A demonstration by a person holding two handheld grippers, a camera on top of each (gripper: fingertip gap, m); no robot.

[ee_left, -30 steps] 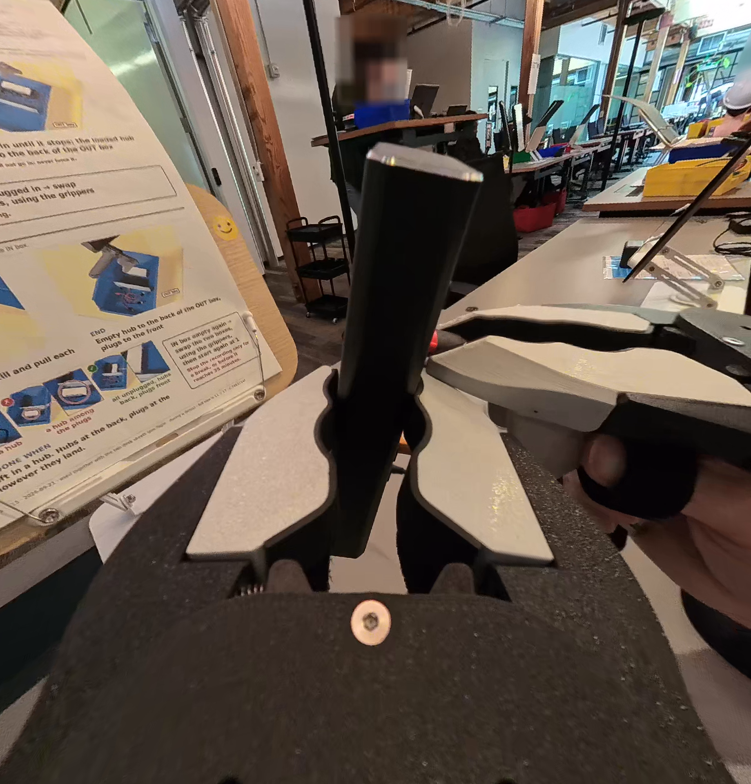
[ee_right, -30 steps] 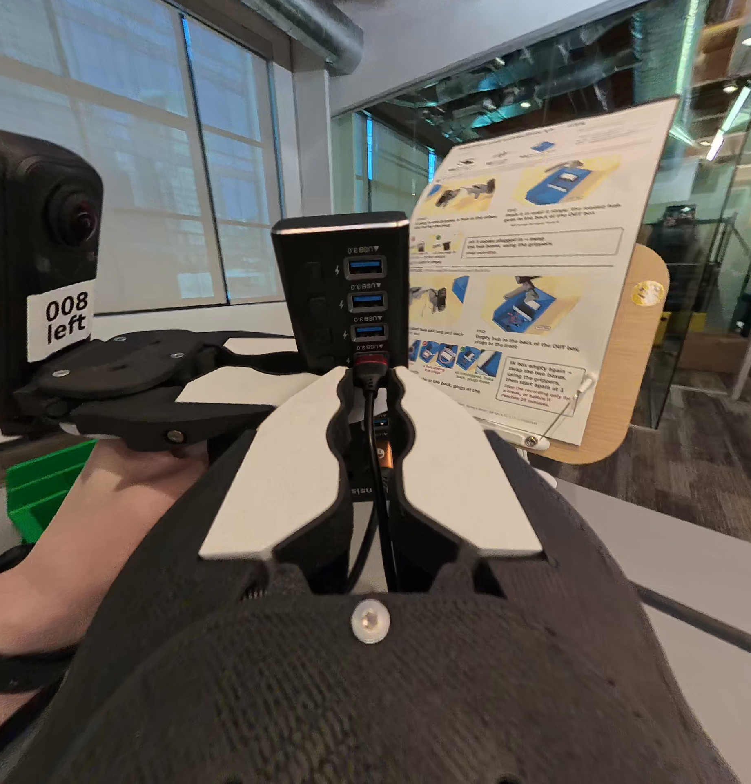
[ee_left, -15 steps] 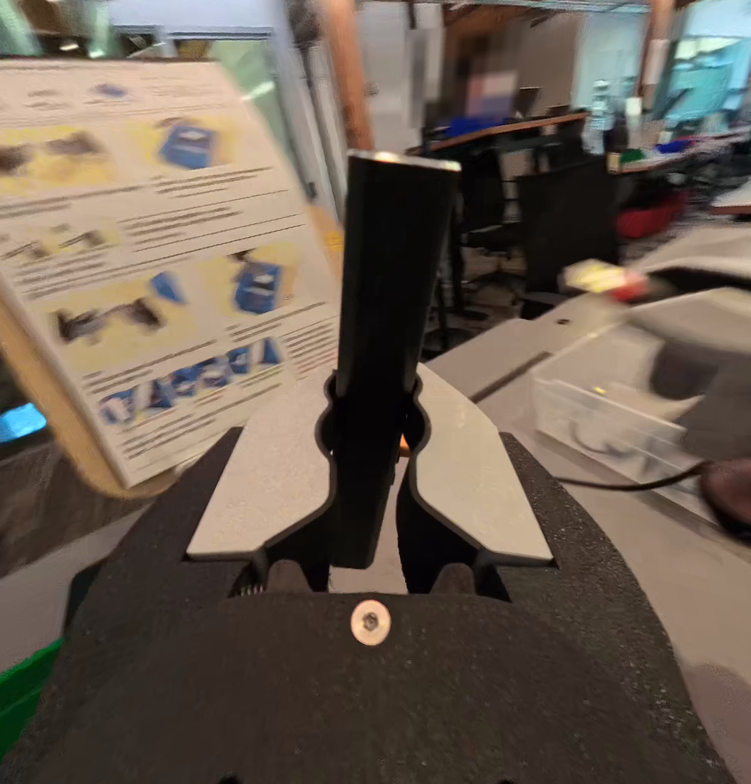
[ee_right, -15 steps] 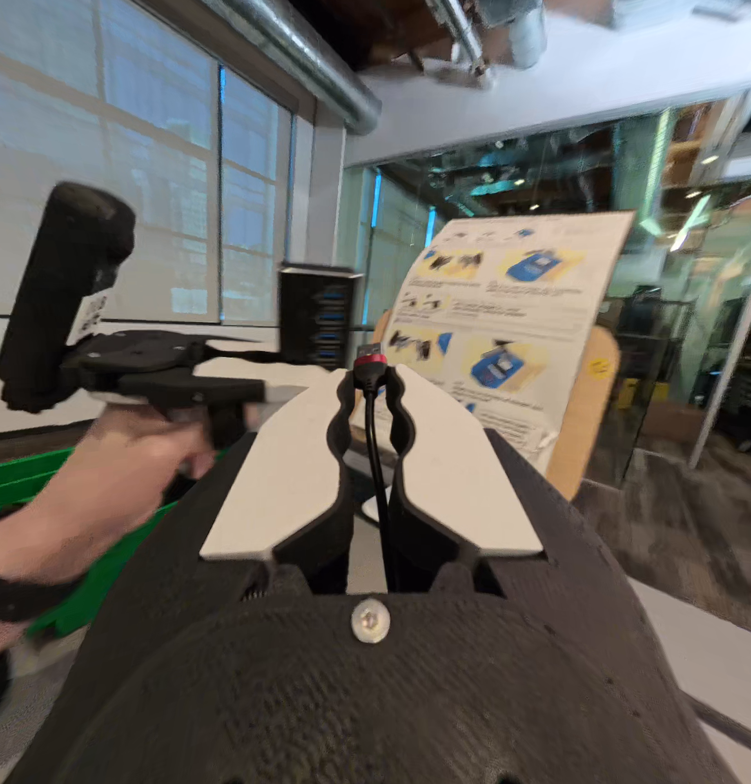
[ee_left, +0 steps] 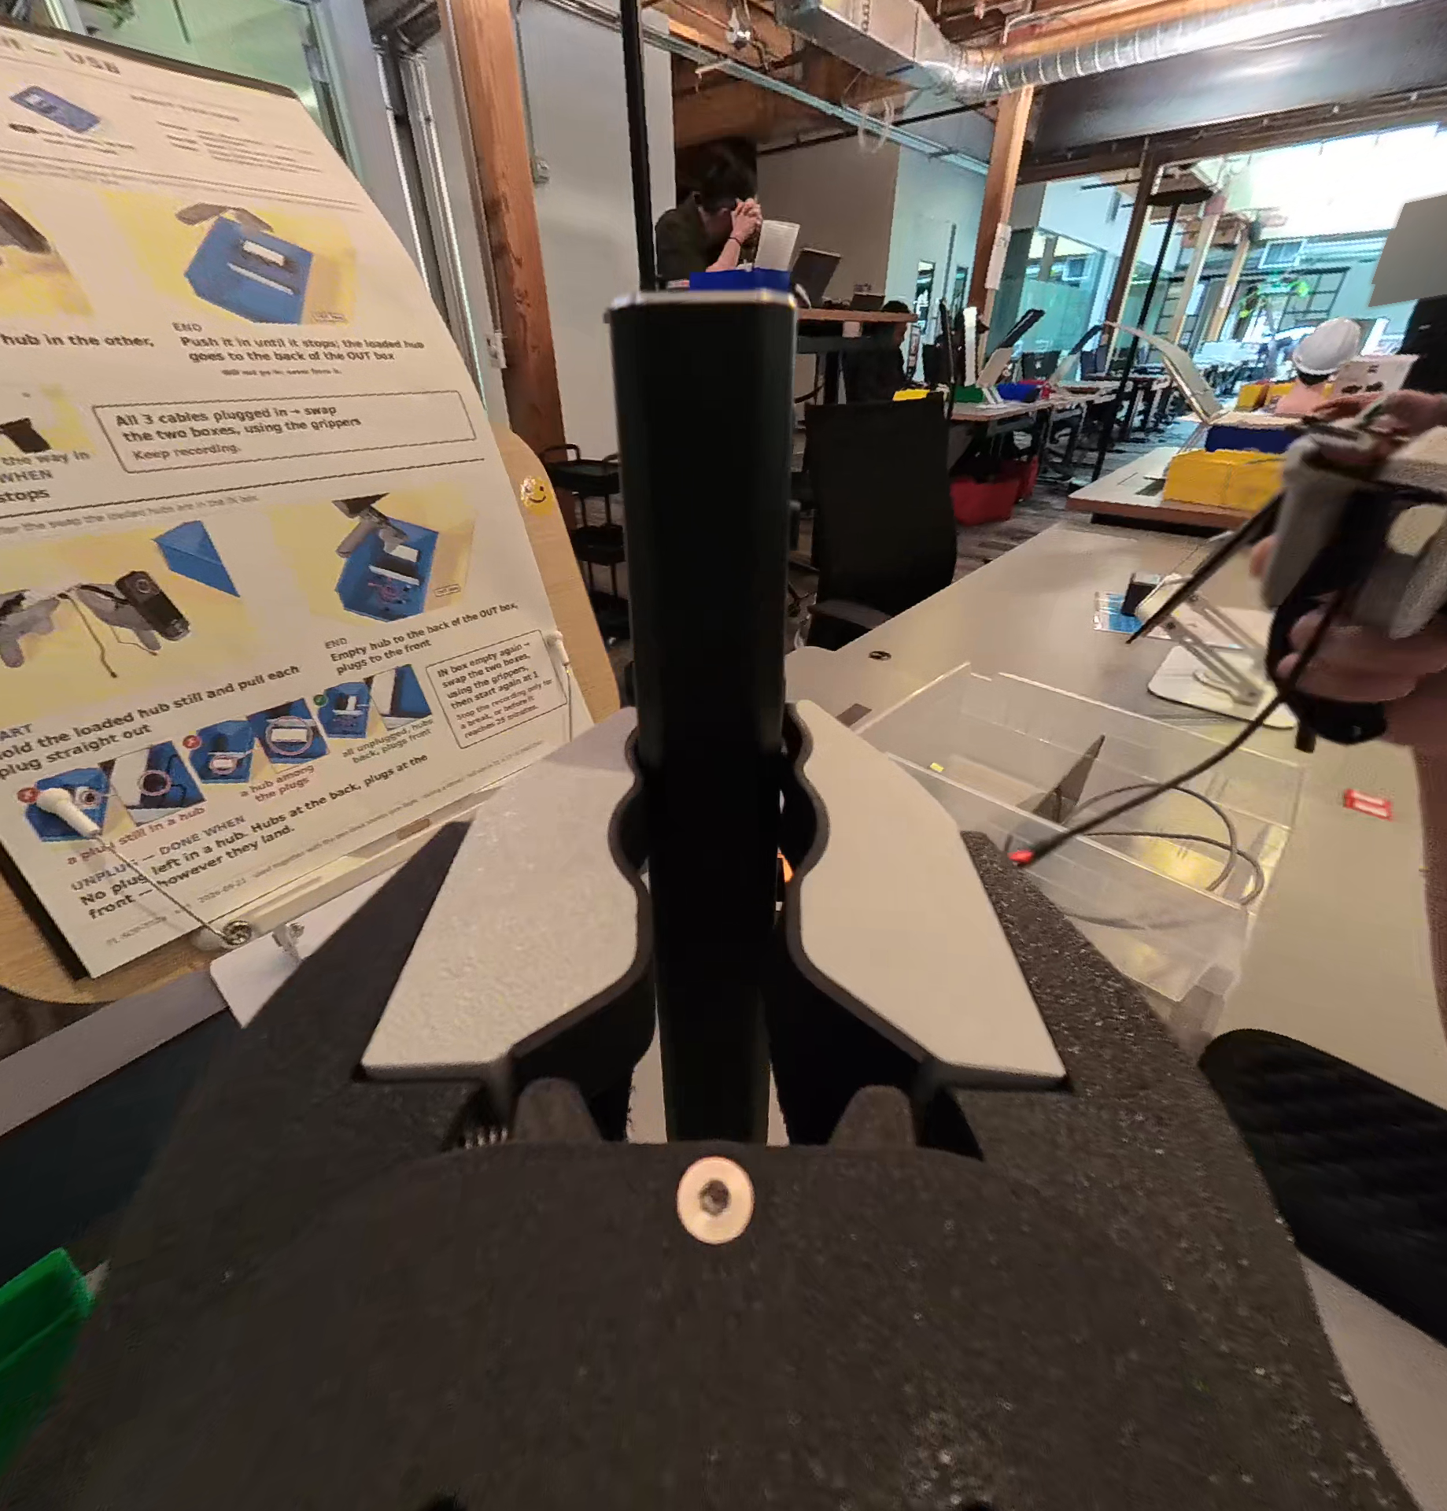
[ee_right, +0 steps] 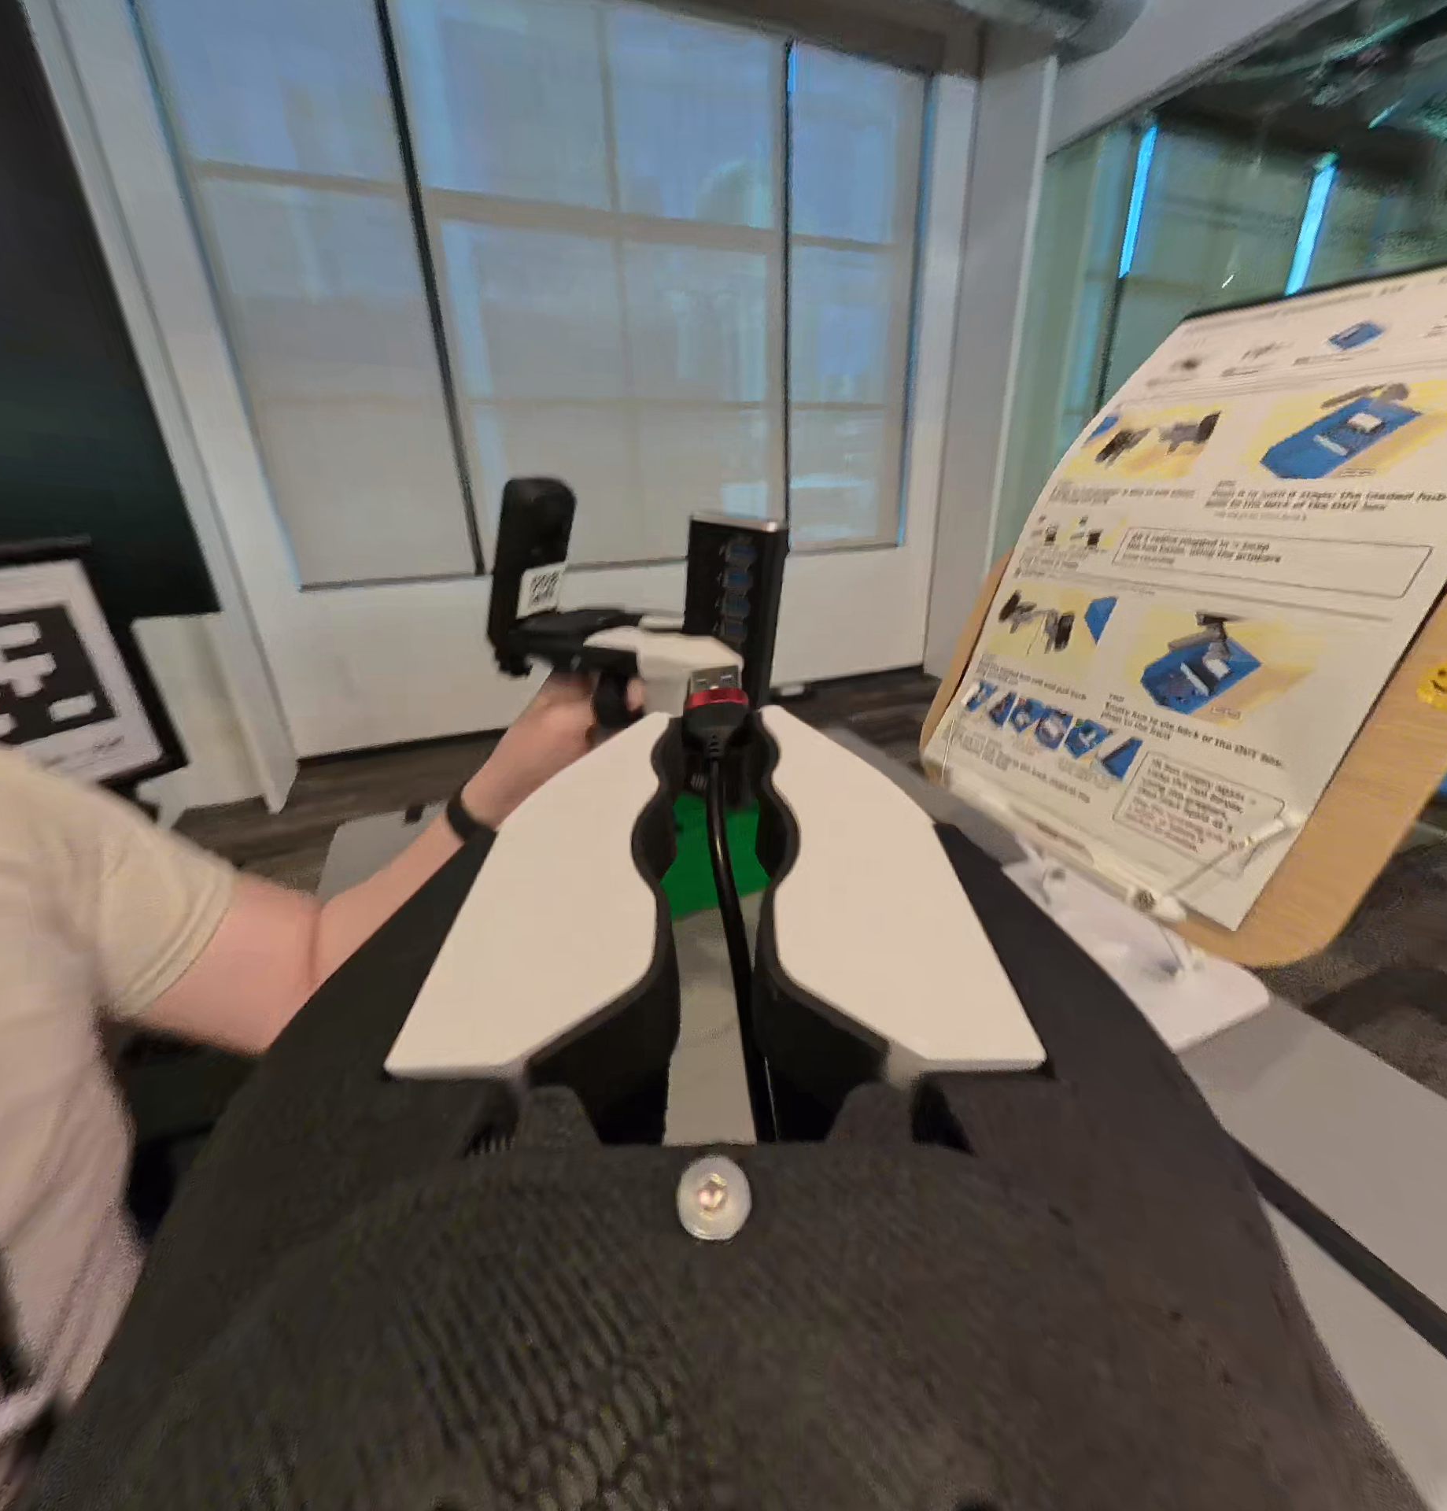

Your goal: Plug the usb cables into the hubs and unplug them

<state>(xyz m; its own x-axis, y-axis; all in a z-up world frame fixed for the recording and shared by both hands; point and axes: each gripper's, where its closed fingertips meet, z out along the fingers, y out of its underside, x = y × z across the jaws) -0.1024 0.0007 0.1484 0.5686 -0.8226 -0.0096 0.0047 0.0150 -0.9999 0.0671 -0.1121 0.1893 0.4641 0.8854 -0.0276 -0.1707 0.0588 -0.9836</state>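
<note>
My left gripper (ee_left: 710,740) is shut on a tall black USB hub (ee_left: 703,572) and holds it upright; its ports face away from this view. In the right wrist view the hub (ee_right: 736,609) shows far off with blue ports, held by the left gripper (ee_right: 663,666). My right gripper (ee_right: 713,724) is shut on a black USB cable (ee_right: 724,850) with a red-ringed metal plug (ee_right: 713,687) sticking out past the fingertips, free of the hub. In the left wrist view the right gripper (ee_left: 1357,540) is at the far right, its cable (ee_left: 1153,785) trailing down.
A printed instruction sheet on a wooden stand (ee_left: 213,523) stands at the left, also in the right wrist view (ee_right: 1210,621). A clear plastic box (ee_left: 1096,818) with cables sits on the grey table (ee_left: 1030,589). A green bin (ee_right: 703,850) lies below. A person's arm (ee_right: 360,899) holds the left gripper. The gap from one gripper's tips to the other's is roughly 20 centimetres.
The plug was in the hub one second ago. My right gripper pulled it straight out and has moved well away to the right; the left gripper kept hold of the hub.
</note>
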